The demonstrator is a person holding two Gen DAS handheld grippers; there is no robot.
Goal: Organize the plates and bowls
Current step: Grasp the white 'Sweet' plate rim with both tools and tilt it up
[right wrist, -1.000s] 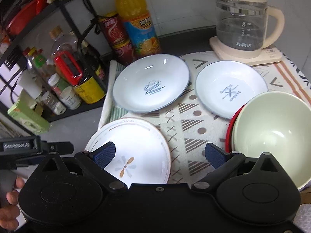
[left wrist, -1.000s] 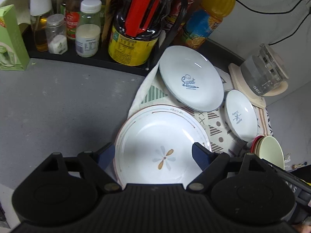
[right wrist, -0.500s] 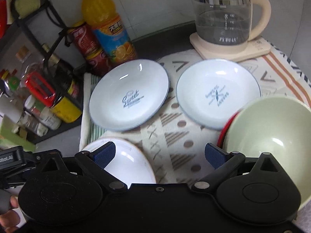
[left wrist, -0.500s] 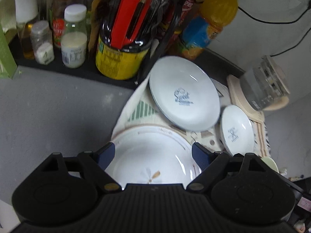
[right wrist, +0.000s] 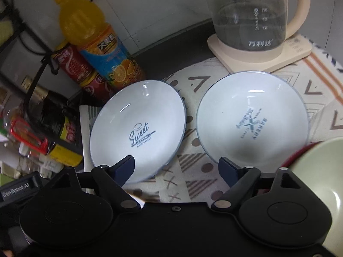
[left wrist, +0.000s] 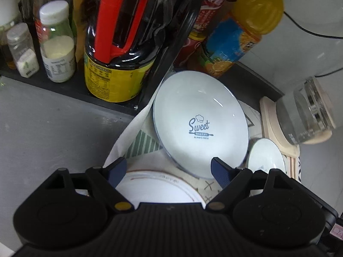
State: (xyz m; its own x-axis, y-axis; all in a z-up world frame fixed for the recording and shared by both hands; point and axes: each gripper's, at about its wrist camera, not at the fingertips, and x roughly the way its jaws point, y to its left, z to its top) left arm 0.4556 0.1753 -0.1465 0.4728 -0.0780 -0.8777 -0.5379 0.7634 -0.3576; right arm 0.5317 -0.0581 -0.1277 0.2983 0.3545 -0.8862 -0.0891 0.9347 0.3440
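Note:
A white "Sweet" plate (left wrist: 201, 124) (right wrist: 137, 132) lies on the patterned cloth (right wrist: 193, 150). Right of it lies a second white plate with a crossed-utensils print (right wrist: 253, 122) (left wrist: 265, 156). A brown-rimmed white plate (left wrist: 158, 188) sits just under my left gripper (left wrist: 169, 167), which is open and empty above its far edge, near the "Sweet" plate. My right gripper (right wrist: 176, 167) is open and empty, over the cloth between the two white plates. A pale green bowl (right wrist: 317, 188) nested in a red one is at the right edge.
A black rack (left wrist: 64, 85) with sauce bottles and jars stands at the left. An orange juice bottle (right wrist: 96, 40) and red cans stand behind the "Sweet" plate. A glass kettle (right wrist: 250, 15) on a cream base stands at the back right. Grey counter (left wrist: 53, 132) lies left.
Both grippers have moved forward toward the back plates. The brown-rimmed plate has slid mostly under the left gripper and out of the right wrist view. Both stay open.

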